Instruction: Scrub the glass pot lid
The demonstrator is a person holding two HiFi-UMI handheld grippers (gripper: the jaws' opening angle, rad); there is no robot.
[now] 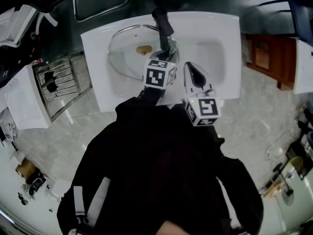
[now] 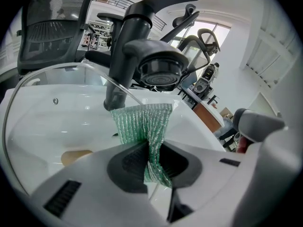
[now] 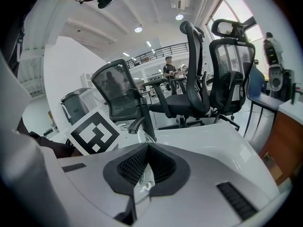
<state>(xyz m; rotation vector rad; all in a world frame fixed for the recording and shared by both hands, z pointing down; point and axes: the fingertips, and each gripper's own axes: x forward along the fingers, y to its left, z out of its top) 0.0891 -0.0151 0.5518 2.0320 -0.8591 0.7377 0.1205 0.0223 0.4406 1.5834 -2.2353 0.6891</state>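
The glass pot lid (image 1: 128,58) with a brownish knob (image 1: 144,49) lies in the white sink basin (image 1: 210,31), under the black faucet (image 1: 163,26). My left gripper (image 1: 164,56) is over the lid's right part, beside the faucet, shut on a green scrub cloth (image 2: 142,122) that sticks out past the left gripper (image 2: 150,151) toward the spout (image 2: 158,67). The knob (image 2: 75,156) shows low on the left, and the lid's rim (image 2: 9,112) arcs round it. My right gripper (image 1: 189,66) is at the lid's right edge. The right gripper (image 3: 144,171) is shut on a thin silvery edge, apparently the lid's rim.
A metal rack (image 1: 58,84) stands left of the sink. To the right is a wooden cabinet (image 1: 266,55). Office chairs (image 3: 199,79) stand behind the basin. The person's dark sleeves fill the near side of the head view.
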